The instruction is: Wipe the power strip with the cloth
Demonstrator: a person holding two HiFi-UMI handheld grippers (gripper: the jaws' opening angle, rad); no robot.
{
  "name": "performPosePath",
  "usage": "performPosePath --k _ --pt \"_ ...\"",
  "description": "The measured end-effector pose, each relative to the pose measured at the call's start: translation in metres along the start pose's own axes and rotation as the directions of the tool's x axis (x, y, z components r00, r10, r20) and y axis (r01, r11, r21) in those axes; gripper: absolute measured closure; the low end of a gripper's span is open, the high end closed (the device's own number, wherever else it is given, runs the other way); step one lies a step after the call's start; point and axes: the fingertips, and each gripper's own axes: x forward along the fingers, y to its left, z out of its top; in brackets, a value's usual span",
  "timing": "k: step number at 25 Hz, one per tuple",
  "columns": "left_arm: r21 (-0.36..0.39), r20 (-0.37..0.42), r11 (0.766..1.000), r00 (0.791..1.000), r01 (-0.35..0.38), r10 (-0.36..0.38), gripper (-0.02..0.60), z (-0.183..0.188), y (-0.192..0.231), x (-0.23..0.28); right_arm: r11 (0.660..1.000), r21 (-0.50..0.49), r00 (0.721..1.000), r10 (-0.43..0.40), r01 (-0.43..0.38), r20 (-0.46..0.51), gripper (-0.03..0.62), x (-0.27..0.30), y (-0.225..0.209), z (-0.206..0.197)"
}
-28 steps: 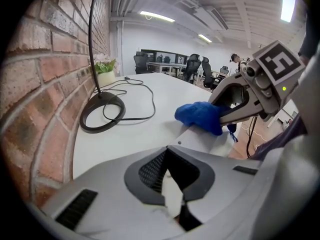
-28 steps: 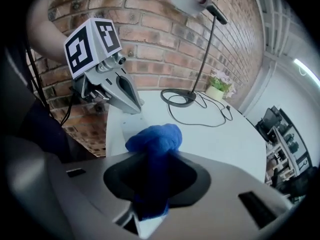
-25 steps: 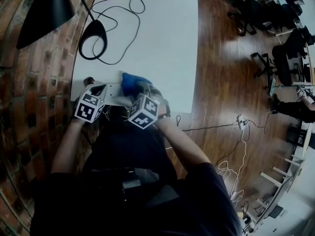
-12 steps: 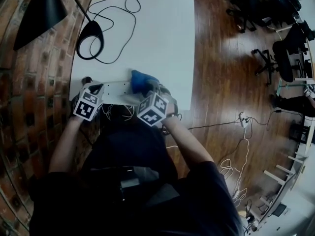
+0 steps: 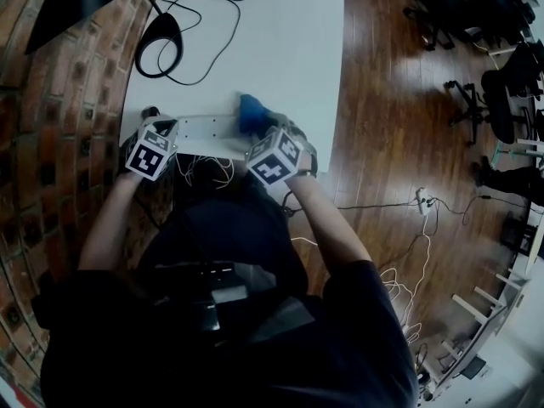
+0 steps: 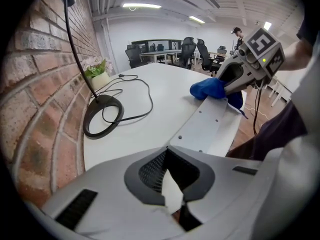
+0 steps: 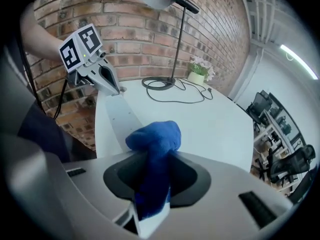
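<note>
Eyes on the power strip (image 5: 208, 132): stretched flat along the near edge of the white table (image 5: 280, 49), running from one gripper across to the other. At its left end, the left gripper (image 6: 172, 196): clenched tight, tips down right at the strip's end and seemingly pressing on it, just a white sliver showing in the gap. At the right end, the right gripper (image 7: 150, 204): clamped partway on the blue cloth (image 7: 152, 134), with the bunched wad bulging out past the jaws and sitting on the strip's flat face.

Not much margin on the near side, with the table lip just beside the strip. Right-hand table edge close to the cloth too, wooden floor (image 5: 391, 143) beyond. Plenty of bare tabletop ahead. Lamp base (image 5: 160, 45) and its looping black cable (image 5: 212, 7) well apart, far left. Brick wall (image 5: 76, 100) hard by the left gripper.
</note>
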Motion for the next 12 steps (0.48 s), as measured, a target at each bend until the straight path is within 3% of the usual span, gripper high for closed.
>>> performPosePath --k 12 --pt "0.062 -0.06 0.998 0.998 -0.018 0.022 0.577 0.012 -0.009 -0.006 0.999 -0.023 0.999 0.038 -0.037 0.028 0.471 -0.002 -0.002 -0.002"
